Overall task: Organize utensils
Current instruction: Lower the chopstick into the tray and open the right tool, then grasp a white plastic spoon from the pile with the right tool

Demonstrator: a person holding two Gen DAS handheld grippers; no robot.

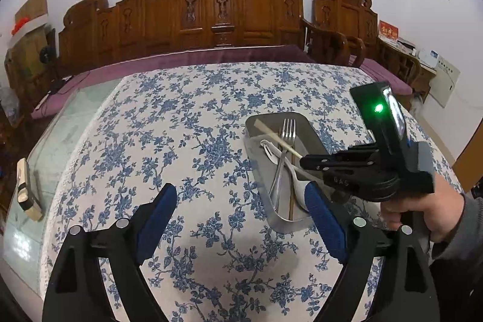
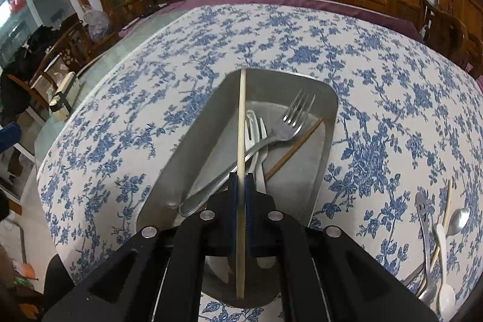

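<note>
**Presently: chopstick held over tray, release pending**

The right gripper (image 2: 241, 186) is seen clamped on a pale chopstick (image 2: 241, 122), the blue pads pressed to it on both sides. The stick is held well back from its middle, so a long length projects forward, and its far tip lies at or above the far rim of the metal tray (image 2: 329, 107); contact there cannot be told. The left gripper (image 1: 238, 219) is noted with jaws wide apart and nothing between them, hovering over the floral surface (image 1: 181, 116) just beside the tray's near corner.

Risks, as judged:
- If released with the tip on the rim, the chopstick may be left propped or may roll out onto the surface.
- If lowered steeply, the steel fork (image 2: 289, 122), the white plastic utensil (image 2: 256, 135) and the dark chopstick (image 2: 295, 147) already in the tray may be struck and shifted.
- The left gripper's right finger stands close to the tray; a nudge could slide the tray on the cloth.

View differences:
- A pile of loose utensils (image 2: 434, 240) yet to be sorted, with spoons and another pale stick, is shown only in the right wrist view.
- The person's hand (image 1: 422, 207) holding the right gripper, and its height over the tray, are shown only in the left wrist view.
</note>
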